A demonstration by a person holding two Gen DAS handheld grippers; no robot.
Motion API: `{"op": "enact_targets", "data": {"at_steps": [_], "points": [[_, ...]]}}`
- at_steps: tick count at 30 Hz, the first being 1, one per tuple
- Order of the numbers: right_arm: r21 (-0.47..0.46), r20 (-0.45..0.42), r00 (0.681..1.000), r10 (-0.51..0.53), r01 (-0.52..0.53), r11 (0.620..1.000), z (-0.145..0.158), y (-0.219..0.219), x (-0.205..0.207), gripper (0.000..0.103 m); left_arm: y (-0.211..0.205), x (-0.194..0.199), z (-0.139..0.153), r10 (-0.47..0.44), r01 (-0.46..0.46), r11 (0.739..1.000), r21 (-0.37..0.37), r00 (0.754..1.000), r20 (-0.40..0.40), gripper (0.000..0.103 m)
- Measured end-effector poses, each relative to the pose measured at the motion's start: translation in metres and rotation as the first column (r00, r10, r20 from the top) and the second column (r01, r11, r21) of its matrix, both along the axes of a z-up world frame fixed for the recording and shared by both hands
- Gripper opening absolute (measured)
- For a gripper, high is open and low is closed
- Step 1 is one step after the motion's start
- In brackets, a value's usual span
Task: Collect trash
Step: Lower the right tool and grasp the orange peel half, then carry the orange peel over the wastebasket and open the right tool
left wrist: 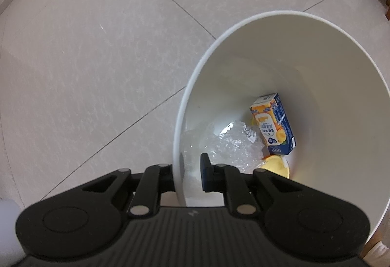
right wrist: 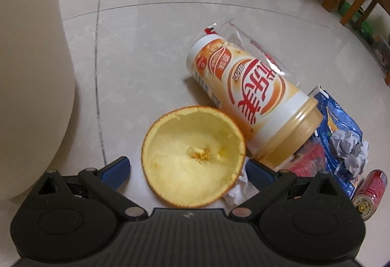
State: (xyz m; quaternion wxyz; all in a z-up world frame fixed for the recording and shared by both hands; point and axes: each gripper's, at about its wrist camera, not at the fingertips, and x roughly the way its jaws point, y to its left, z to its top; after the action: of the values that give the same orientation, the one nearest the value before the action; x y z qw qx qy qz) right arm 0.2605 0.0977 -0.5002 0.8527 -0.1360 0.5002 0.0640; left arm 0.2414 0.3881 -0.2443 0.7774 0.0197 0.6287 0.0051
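Over the white bin point(left wrist: 280, 52), the left gripper point(left wrist: 191, 170) is gripping the near wall, one finger outside and one inside. Down inside the bin are lying a juice carton point(left wrist: 273, 124), crumpled clear plastic point(left wrist: 231, 145) and a piece of orange peel point(left wrist: 275, 164). Right of the bin, on the floor point(right wrist: 146, 52), the right gripper point(right wrist: 187, 170) is reaching wide around a hollow orange peel half point(right wrist: 192, 157). Beyond the peel, a toppled drink cup point(right wrist: 253, 99) is lying against it, with a blue wrapper point(right wrist: 341, 120), crumpled paper point(right wrist: 348, 147) and a red can point(right wrist: 370, 191) farther right.
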Motion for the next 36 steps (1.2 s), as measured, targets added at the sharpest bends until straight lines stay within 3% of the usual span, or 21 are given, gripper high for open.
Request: {"op": "enact_targets", "data": {"at_steps": [5, 9, 16, 20, 30, 36], "points": [[0.019, 0.007, 0.999, -0.036, 0.036, 0.999, -0.002, 0.0, 0.01, 0.1, 0.001, 0.0, -0.001, 0.006, -0.006, 1.0, 0.005, 1.0, -0.001, 0.012], [0.026, 0.006, 0.998, -0.057, 0.057, 0.998, 0.001, -0.004, 0.009, 0.089, 0.001, 0.001, -0.002, 0.007, -0.007, 1.0, 0.005, 1.0, -0.002, 0.012], [0.02, -0.051, 0.998, -0.035, 0.036, 0.999, 0.008, -0.007, 0.006, 0.078, 0.002, 0.001, -0.002, 0.013, -0.013, 1.0, 0.001, 1.0, -0.002, 0.012], [0.053, -0.087, 0.995, -0.044, 0.048, 0.997, 0.029, -0.023, 0.004, 0.077, 0.002, 0.001, -0.001, 0.014, -0.014, 1.0, -0.002, 1.0, 0.0, 0.012], [0.107, -0.136, 0.988, -0.067, 0.082, 0.991, 0.127, -0.061, -0.006, 0.077, 0.005, 0.002, 0.0, 0.018, -0.018, 1.0, -0.017, 1.0, 0.001, 0.012], [0.098, -0.074, 0.995, 0.06, -0.052, 0.994, 0.222, -0.051, -0.012, 0.077, 0.005, 0.001, 0.001, 0.02, -0.02, 1.0, -0.024, 1.0, 0.006, 0.012]]}}
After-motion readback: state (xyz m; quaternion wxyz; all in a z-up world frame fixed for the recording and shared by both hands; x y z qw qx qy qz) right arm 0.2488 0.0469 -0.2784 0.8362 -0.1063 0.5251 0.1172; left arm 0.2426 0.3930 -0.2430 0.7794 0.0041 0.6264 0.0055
